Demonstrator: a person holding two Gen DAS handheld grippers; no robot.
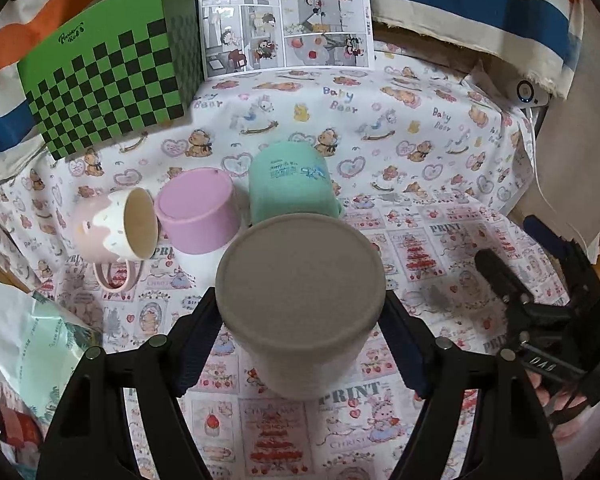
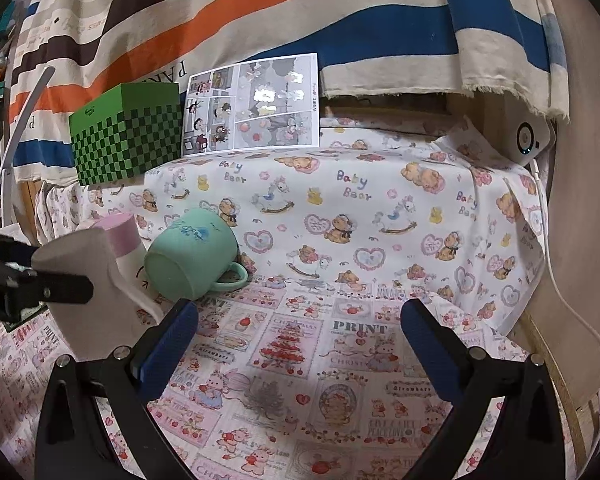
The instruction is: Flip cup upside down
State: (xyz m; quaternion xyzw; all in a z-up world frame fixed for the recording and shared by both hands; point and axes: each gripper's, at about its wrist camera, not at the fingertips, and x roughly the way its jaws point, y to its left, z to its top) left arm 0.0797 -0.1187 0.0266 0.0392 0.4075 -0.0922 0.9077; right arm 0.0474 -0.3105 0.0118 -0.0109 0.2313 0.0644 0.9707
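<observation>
- Grey cylindrical cup, base up, sits between the blue-padded fingers of the left gripper, clamped on both sides above the printed tablecloth.
- Right gripper: jaws spread wide, holding nothing, well right of the cup.

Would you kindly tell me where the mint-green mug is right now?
The mint-green mug stands upside down mid-table in the left wrist view, right of the pink cup and just behind the grey cup between the left gripper fingers.
</observation>
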